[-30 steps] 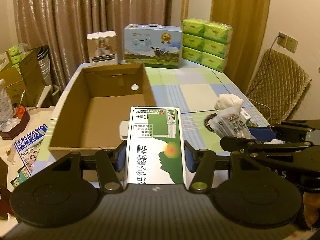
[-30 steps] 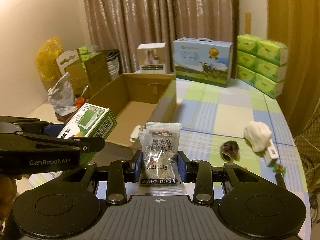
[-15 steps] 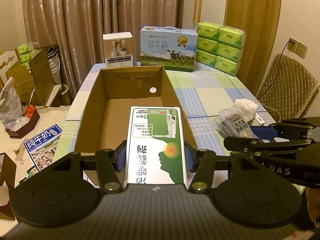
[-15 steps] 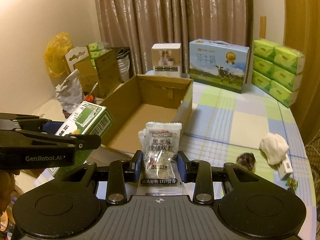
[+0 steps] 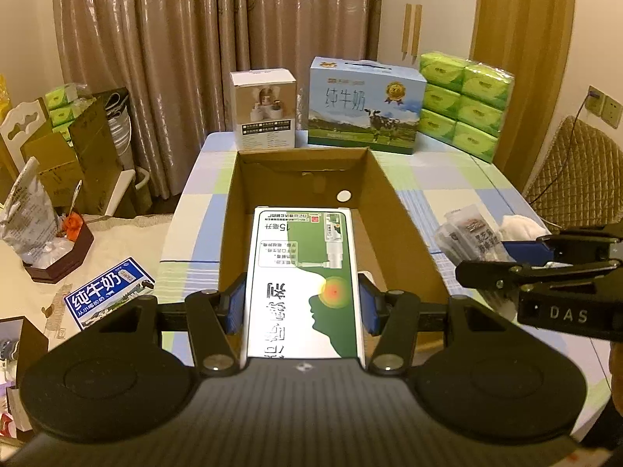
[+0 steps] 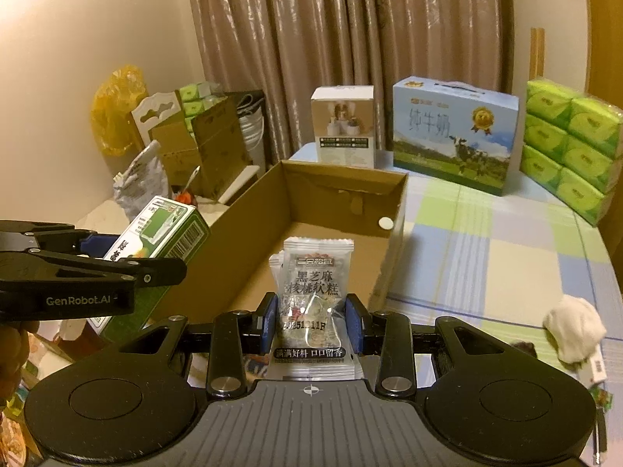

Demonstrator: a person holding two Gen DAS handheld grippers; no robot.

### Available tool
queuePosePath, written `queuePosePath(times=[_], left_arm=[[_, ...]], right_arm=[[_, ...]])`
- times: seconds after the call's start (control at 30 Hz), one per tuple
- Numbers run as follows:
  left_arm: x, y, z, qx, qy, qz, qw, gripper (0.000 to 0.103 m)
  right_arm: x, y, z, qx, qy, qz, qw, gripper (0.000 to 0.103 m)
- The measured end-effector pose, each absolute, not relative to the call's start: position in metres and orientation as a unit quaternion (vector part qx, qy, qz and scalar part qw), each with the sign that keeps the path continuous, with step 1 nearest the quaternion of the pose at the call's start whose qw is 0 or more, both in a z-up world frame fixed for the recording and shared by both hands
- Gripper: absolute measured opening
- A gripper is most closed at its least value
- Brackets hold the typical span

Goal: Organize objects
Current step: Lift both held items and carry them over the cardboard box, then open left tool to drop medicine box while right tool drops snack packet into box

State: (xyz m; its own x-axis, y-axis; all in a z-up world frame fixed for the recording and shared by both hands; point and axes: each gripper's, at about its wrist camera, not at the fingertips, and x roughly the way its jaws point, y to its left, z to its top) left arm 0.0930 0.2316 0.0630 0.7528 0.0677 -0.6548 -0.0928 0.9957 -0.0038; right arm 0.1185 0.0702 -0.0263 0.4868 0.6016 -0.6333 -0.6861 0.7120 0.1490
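My left gripper is shut on a green and white medicine box, held above the near end of an open brown cardboard box. The medicine box also shows at the left of the right wrist view. My right gripper is shut on a clear snack packet with black Chinese lettering, held over the cardboard box's near edge. The packet also shows at the right of the left wrist view. The cardboard box looks empty inside.
On the checked tablecloth behind the cardboard box stand a small white carton, a blue milk carton and stacked green tissue packs. A white cloth and small items lie at the right. Boxes and bags crowd the left side.
Both grippers have risen and moved forward over the cardboard box, each still holding its item. The box now sits centred under the medicine box.
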Motion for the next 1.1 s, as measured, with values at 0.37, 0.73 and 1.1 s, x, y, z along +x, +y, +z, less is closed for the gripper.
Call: queuePosePath(times=[0.37,0.73,1.1], left_arm=[[0.141,0.253,0.037,-0.013,0.37,0.037,0.928,0.05],[0.17,0.263,0.014,-0.007,0.388,0.032,0.921,0.051],[0.18,0.269,0.01,-0.026,0.377,0.04,0.925,0.051]], right_arm=[[0.153,0.094,-0.048,-0.051,0.367,0.369,0.852,0.034],[0.171,0.104,-0.064,-0.048,0.379,0.361,0.851,0.034],[0.169,0.103,-0.067,-0.044,0.382,0.359,0.85,0.034]])
